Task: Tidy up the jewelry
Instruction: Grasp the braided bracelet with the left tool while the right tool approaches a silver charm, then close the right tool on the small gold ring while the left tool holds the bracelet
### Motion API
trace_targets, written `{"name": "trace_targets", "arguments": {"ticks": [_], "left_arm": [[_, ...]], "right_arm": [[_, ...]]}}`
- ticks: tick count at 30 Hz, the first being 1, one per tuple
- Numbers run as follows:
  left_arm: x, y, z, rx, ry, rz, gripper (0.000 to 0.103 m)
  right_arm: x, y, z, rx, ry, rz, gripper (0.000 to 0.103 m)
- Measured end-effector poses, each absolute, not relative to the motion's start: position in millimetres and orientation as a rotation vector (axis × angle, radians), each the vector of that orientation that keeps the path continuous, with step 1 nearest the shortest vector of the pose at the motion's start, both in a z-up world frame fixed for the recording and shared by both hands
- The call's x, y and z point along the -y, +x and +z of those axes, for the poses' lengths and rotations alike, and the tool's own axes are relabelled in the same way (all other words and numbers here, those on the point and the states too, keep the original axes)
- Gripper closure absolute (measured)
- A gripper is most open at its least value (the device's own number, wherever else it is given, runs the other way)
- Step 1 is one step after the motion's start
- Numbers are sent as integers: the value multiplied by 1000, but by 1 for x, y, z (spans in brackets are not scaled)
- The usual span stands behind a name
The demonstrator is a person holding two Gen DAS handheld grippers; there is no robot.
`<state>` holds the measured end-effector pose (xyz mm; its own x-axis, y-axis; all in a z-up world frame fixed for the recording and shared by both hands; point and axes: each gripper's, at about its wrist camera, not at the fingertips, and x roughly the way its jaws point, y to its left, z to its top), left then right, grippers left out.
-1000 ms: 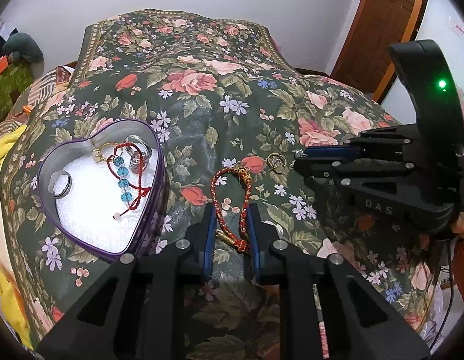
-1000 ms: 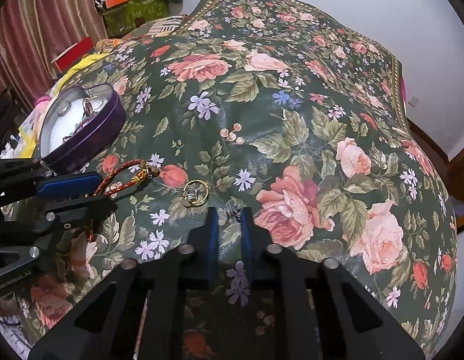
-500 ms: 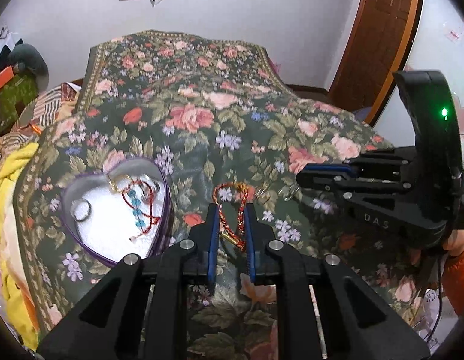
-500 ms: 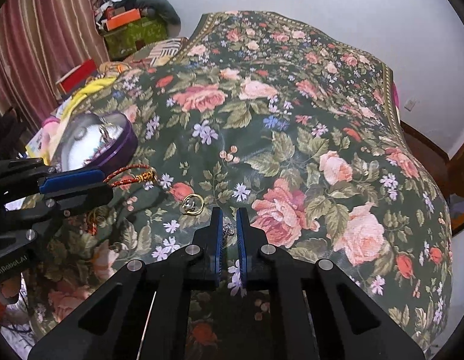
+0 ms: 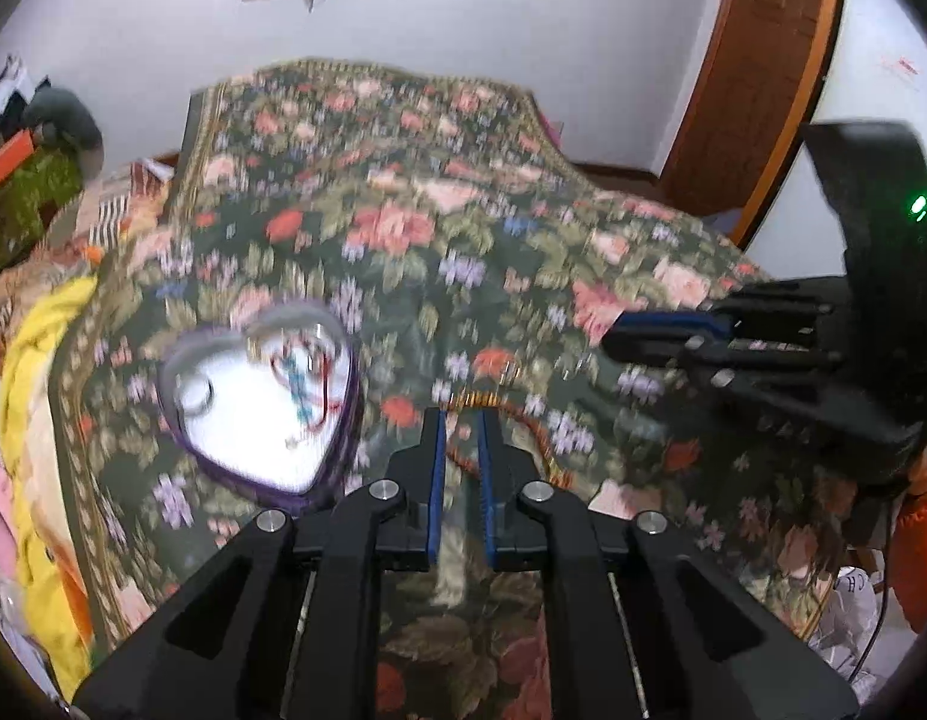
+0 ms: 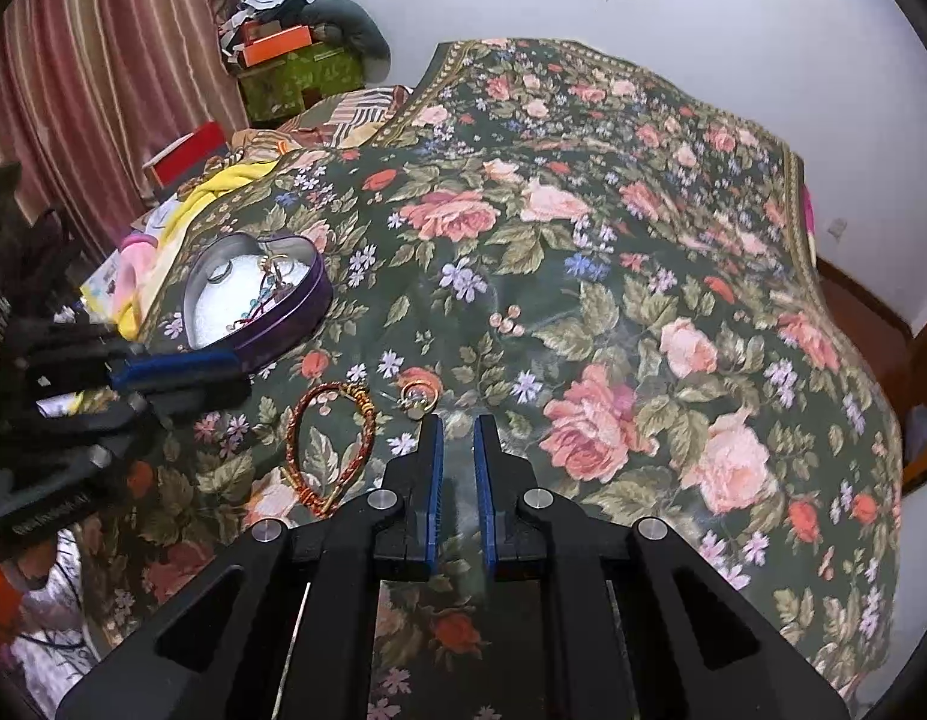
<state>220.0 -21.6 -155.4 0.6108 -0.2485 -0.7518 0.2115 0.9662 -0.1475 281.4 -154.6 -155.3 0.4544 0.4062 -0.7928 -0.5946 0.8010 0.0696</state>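
In the left wrist view, which is smeared by motion blur, the left tongs (image 5: 461,420) hang above a bed covered by a dark floral bedspread (image 5: 403,228), their blue-lined jaws parted by a narrow gap with nothing held between them. Just past the tips the red and gold braided bracelet (image 5: 523,414) lies on the cloth, trailing toward the right. To the left of the tongs sits the purple heart-shaped tin (image 5: 259,396), white inside, holding a silver ring (image 5: 197,397) and a tangle of red cord with blue beads (image 5: 301,378). The right tongs (image 5: 619,339) reach in from the right edge, and this view does not show how their jaws stand. In the right wrist view, which is sharp, the right tongs (image 6: 458,426) also stand slightly apart and empty above the bedspread (image 6: 583,240). Just beyond their left tip lies a small gold ring (image 6: 418,391) with a smaller trinket touching it. The bracelet (image 6: 328,447) lies as a loop on the cloth to the left of the tongs, apart from both tools. The left tongs (image 6: 223,369) come in from the left edge, near the tin (image 6: 295,312), which rests farther back on the bed with its beads and ring inside. Behind the bed are a striped curtain (image 6: 103,72) and stacked boxes (image 6: 295,66).
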Motion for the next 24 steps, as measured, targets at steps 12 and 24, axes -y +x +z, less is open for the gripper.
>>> {"name": "trace_targets", "arguments": {"ticks": [12,24], "left_arm": [[30,239,-195,-982,-39,-232,76],[18,243,-200,-963,-77,-246,89]], "right_arm": [[155,287,-165,-953,-199,643,75],[120,301,-191,-1020,-283,661,75]]}}
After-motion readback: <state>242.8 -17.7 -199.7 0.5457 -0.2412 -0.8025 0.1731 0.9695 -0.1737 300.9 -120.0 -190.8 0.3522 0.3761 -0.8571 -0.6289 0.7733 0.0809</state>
